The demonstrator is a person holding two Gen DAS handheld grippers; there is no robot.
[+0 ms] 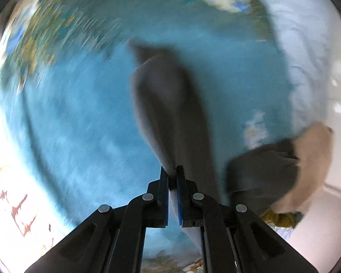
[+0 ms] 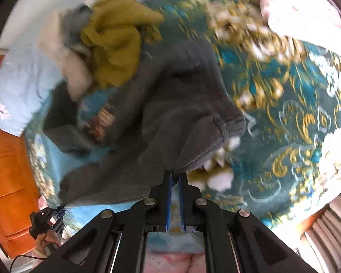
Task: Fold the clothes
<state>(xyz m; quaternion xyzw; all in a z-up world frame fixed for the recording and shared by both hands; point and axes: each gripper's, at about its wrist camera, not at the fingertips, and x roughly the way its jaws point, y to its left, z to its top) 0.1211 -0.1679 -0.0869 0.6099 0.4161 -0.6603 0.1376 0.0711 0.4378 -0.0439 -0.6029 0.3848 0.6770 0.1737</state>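
Between the left tool [image 1: 173,174] pads: a pinched edge of the grey garment [image 1: 168,104], clenched tight. Cloth hangs in a long narrow fold running straight away from the tips, over the plain blue middle of the bedspread [image 1: 75,122]. Right tool [image 2: 175,177] is also clamped on a grey garment edge; in its view the piece spreads wide toward upper left, ribbed hem to the right. Only the right view shows the left tool small at lower left gripping the far corner, a hand [image 2: 50,238] on it, the mustard cloth [image 2: 116,43], and the orange wooden cabinet [image 2: 9,159]. Left view heavily blurred.
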